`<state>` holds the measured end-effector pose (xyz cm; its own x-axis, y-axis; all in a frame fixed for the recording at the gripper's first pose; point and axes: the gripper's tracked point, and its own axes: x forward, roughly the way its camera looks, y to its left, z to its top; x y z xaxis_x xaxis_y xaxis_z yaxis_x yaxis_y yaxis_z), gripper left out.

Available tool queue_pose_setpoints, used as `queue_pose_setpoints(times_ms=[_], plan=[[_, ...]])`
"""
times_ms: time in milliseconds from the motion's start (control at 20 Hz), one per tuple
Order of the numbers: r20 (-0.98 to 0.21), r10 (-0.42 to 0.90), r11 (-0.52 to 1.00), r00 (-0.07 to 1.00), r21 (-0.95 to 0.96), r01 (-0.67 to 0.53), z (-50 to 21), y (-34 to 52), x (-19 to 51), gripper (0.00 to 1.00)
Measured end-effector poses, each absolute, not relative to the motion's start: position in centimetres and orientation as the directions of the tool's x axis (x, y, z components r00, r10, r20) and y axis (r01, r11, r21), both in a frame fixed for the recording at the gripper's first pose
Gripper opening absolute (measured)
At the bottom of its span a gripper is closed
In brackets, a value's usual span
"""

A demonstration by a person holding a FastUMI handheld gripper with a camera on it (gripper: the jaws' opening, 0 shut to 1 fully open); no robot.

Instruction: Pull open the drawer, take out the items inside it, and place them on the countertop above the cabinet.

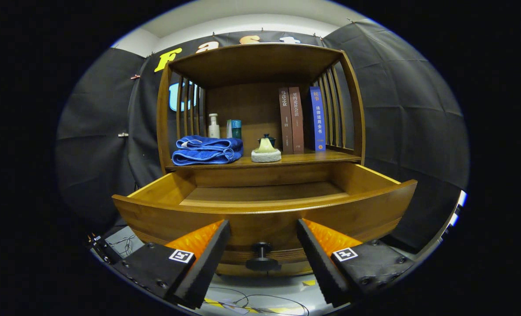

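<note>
Gripper [262, 245] fingers spread open, dark round drawer knob [261, 256] between them; pulled-out wooden drawer [265, 206] interior partly hidden.

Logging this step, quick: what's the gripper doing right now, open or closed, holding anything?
Gripper: open, holding nothing; the drawer knob sits between its fingers, untouched.

The wooden cabinet's countertop [287, 159] carries a folded blue towel [207, 150] at one end, with a white bottle [214, 126] and a teal box [234, 129] behind it. Near the middle sits a small lidded teapot [266, 149] on a pale coaster, and beyond it three books [302, 119] stand upright by the slatted side.

The gripper [263, 245] has its fingers spread wide, with the drawer knob [261, 255] between them untouched.
</note>
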<state>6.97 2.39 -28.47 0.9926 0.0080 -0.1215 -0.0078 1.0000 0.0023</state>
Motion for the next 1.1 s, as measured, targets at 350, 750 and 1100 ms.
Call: queue_pose_setpoints(times_ms=[350,750,1100], plan=[[-0.131,0.01,1.0,0.991,0.027,-0.006,-27.3,2.4,10.5,1.0],[-0.151,0.028,1.0,0.988,-0.001,-0.029,-27.3,2.6,14.5,0.99],[-0.157,0.023,1.0,0.987,-0.013,-0.026,-27.2,2.6,17.6,0.99]])
